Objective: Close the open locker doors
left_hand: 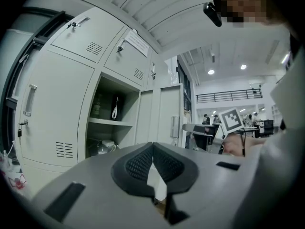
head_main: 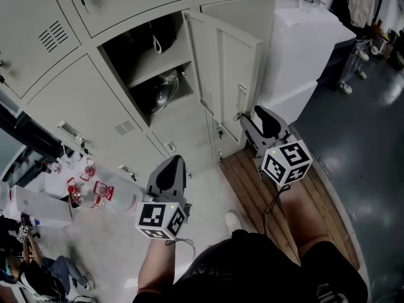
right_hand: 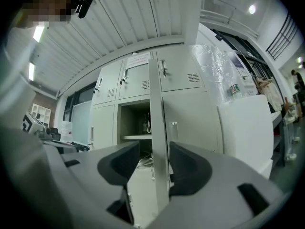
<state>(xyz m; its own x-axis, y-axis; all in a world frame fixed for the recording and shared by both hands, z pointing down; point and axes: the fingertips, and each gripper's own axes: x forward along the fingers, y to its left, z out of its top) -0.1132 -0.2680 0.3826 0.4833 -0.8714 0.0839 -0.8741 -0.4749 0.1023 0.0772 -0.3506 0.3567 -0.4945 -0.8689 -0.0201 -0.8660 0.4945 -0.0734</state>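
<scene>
Pale grey steel locker door (head_main: pixel 230 74) stands open, edge-on | right gripper (head_main: pixel 259 122) jaws spread wide, door edge between, unpinched | left gripper (head_main: pixel 172 169) jaws together, empty | risk: a hard shove could rebound the door, leaving it ajar

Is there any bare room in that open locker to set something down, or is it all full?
The shelf is bare along its front; a bottle and a hanging loop are behind. Under the shelf it is crowded with items. The floor beside the door is bare.
</scene>
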